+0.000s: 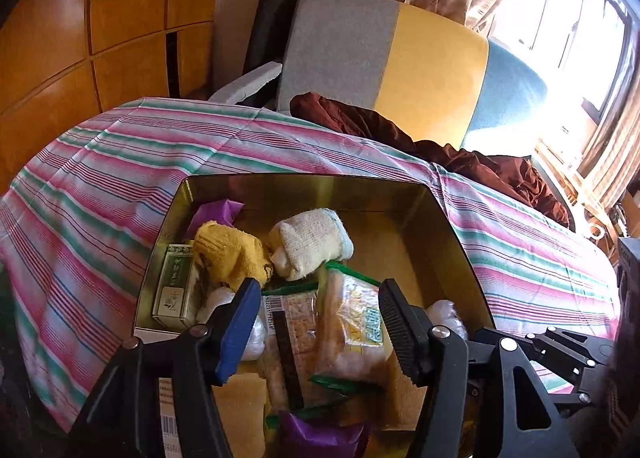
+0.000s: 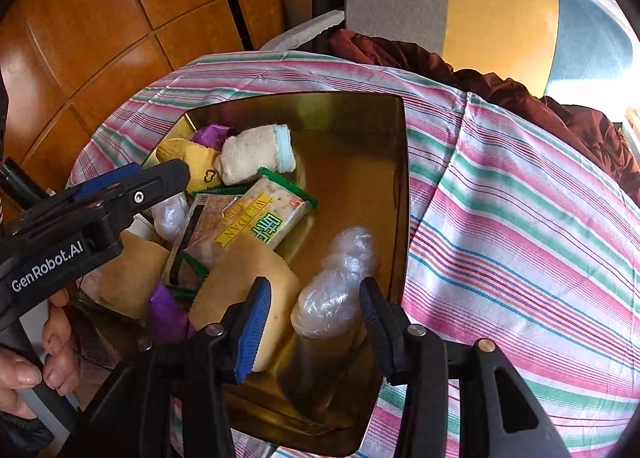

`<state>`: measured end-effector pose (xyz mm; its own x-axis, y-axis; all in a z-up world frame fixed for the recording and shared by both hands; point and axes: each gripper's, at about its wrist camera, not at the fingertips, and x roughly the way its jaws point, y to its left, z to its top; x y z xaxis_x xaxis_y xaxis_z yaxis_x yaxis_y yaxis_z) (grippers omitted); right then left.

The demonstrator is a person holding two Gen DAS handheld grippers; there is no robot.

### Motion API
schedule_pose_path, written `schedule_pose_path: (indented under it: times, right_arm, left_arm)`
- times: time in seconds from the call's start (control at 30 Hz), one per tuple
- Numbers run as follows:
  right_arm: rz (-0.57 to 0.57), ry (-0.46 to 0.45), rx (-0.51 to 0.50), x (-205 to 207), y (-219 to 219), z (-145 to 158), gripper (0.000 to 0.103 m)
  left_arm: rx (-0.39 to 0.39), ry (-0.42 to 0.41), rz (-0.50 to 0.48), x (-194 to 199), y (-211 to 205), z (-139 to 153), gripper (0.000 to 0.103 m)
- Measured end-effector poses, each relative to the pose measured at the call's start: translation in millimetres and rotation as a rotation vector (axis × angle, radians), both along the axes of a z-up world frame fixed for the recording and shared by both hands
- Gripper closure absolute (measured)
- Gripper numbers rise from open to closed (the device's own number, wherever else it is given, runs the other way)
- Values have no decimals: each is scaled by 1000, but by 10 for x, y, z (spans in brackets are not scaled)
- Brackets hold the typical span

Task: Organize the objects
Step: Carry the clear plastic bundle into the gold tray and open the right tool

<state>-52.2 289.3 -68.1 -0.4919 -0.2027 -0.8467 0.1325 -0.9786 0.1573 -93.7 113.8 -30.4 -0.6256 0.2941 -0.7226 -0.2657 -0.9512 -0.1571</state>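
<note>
Right wrist view: the right gripper (image 2: 312, 328) is seen with jaws spread either side of a plastic-wrapped bundle (image 2: 336, 290) lying on the floor of the gold tin (image 2: 360, 129), unpinched. It is judged light, crinkly and slippery, best taken across its middle. Beyond are cracker packets (image 2: 264, 217) and rolled socks (image 2: 256, 155). Only the left wrist view shows the left gripper (image 1: 316, 322) parted over the snack packets (image 1: 352, 322), and a green box (image 1: 176, 286).

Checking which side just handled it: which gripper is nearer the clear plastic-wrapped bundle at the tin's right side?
Right. The right gripper has its open jaws on either side of the plastic-wrapped bundle; the left gripper hangs over the snack packets, beside it.
</note>
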Motion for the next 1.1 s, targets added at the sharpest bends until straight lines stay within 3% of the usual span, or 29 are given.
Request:
schedule_pose_path:
  times: [0.07, 0.1, 0.2, 0.33, 0.57, 0.7, 0.83, 1.1]
  right_arm:
    - [-13, 21, 8, 52, -22, 63, 55]
    - [-23, 40, 18, 82, -40, 101, 53]
    - [-67, 110, 62, 192, -104, 228, 23]
    - [-106, 172, 77, 352, -189, 352, 22]
    - [-150, 201, 87, 604, -219, 385, 22]
    - [-150, 190, 86, 681, -227, 340, 22]
    - [-145, 184, 93, 720, -253, 313, 22]
    - [-152, 198, 100, 750, -276, 322, 22]
  left_arm:
    - [-10, 22, 11, 83, -49, 44, 37]
    - [-18, 36, 22, 135, -79, 72, 30]
    - [-55, 100, 65, 324, -179, 175, 16]
    - [-63, 139, 109, 544, -343, 282, 0]
    - [-31, 151, 163, 842, -569, 340, 0]
    - [-87, 163, 202, 959, -576, 296, 0]
    - [-35, 163, 185, 1052, -661, 240, 1]
    - [-119, 199, 226, 1132, -632, 248, 0]
